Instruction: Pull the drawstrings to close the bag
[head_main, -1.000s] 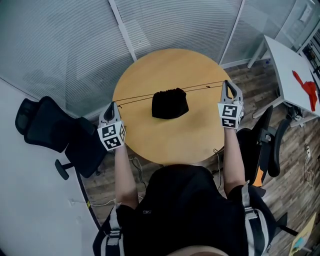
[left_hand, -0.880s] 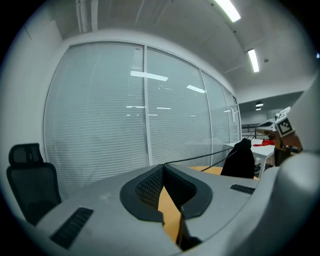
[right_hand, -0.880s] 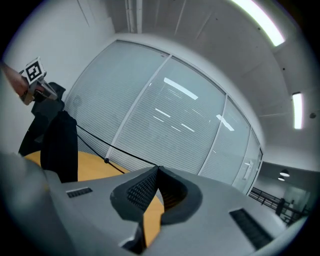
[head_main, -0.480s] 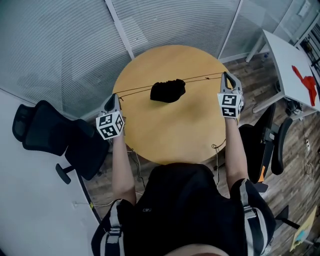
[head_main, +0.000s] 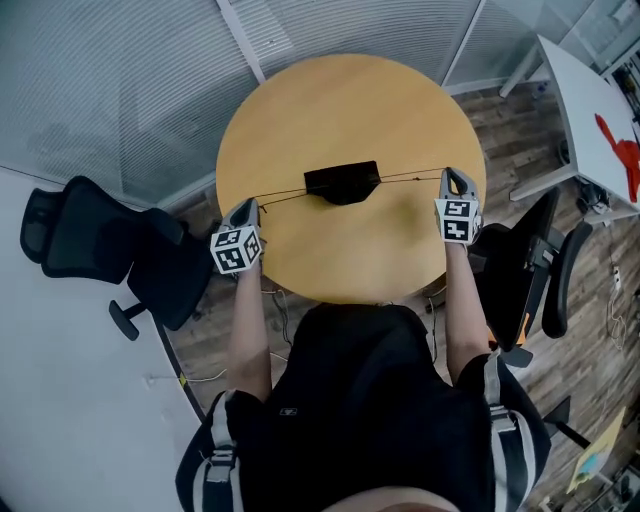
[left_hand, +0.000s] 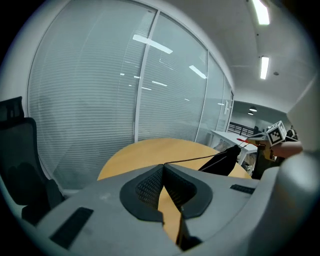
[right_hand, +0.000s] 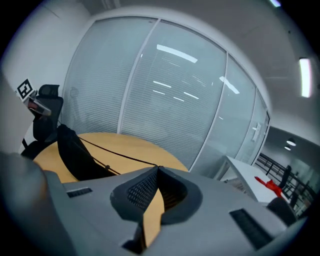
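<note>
A small black drawstring bag sits over the middle of the round wooden table, its top drawn into a straight line. Thin dark drawstrings run taut from it to both sides. My left gripper is shut on the left string end at the table's left edge. My right gripper is shut on the right string end at the right edge. In the left gripper view the string leaves the closed jaw tips of the left gripper toward the bag. The right gripper view shows the right gripper likewise, with the bag at left.
A black office chair stands left of the table and another at its right. A white table with a red object is at the far right. Glass walls with blinds stand behind the table.
Both grippers have come back toward the person, with the strings still taut. The bag has travelled with them toward the near side of the table and looks flatter and more gathered.
</note>
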